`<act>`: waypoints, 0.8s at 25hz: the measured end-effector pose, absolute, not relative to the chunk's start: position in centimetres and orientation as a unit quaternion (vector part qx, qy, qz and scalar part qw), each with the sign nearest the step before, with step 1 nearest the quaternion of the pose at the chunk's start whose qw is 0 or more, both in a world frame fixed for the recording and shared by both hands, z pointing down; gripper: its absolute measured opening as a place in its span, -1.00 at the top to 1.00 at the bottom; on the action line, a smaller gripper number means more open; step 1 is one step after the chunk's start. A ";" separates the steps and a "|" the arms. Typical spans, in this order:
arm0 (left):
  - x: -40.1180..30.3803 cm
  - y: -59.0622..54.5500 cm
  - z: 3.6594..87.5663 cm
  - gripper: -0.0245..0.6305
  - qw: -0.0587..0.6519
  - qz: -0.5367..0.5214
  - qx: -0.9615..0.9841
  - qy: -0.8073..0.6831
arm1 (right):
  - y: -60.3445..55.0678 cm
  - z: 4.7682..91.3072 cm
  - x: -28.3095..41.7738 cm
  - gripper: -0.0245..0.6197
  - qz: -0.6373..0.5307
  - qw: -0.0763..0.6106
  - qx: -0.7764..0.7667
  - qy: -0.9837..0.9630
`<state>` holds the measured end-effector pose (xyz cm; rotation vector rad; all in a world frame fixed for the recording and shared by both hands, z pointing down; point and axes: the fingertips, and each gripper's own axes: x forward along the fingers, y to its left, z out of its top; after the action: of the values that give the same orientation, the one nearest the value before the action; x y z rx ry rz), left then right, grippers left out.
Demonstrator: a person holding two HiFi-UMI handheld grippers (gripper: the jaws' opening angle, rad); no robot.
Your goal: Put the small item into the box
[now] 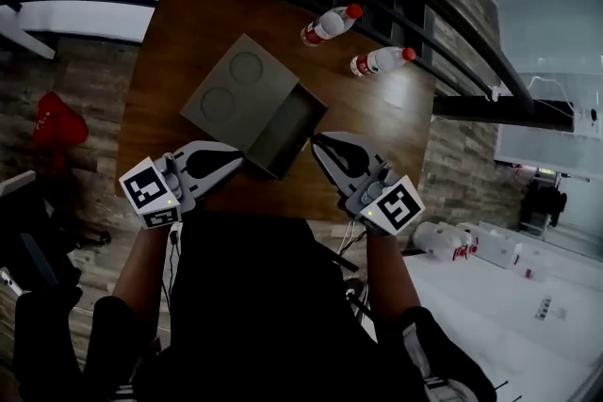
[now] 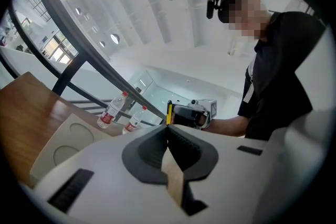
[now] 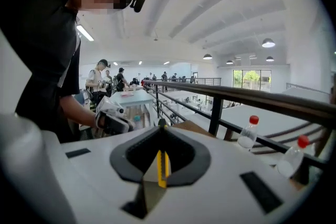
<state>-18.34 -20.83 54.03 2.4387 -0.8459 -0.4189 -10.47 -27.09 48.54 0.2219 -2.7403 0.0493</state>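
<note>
Holding the slim yellow item (image 3: 162, 168) pinched in your right gripper (image 1: 322, 146) just beside the open cardboard box (image 1: 283, 135), you have not dropped it in yet. Your left gripper (image 1: 236, 162) is clamped on the box's near edge, steadying it; only placing and releasing seem left

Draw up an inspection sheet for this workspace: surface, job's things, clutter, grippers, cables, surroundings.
Surface: wooden table.
Job's things: grey box, open, lid laid back; slim yellow item not yet in it.
Clutter: two red-capped bottles standing at the far edge.
Grippers: left gripper jaws together at the box's near corner, with an unidentified tan strip between them; right gripper shut on the yellow item.
Cables: a lead hangs under the left gripper.
Surroundings: black railing behind the table; people at tables beyond.
</note>
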 end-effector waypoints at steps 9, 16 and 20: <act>-17.4 -20.8 55.7 0.88 0.264 -0.177 0.879 -0.355 | -25.8 53.9 -10.9 0.80 -0.059 0.281 -0.023 -0.958; -15.9 -21.0 56.0 0.88 0.260 -0.185 0.872 -0.371 | -24.9 57.8 -10.1 0.80 -0.142 0.359 -0.102 -0.917; -16.1 -20.6 56.4 0.88 0.256 -0.186 0.865 -0.389 | -24.2 59.5 -10.0 0.80 -0.162 0.379 -0.139 -0.901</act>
<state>-16.13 -20.63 56.42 2.3475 -1.0560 -0.5057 -9.96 -24.15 59.46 -0.3543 -2.3016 -0.4134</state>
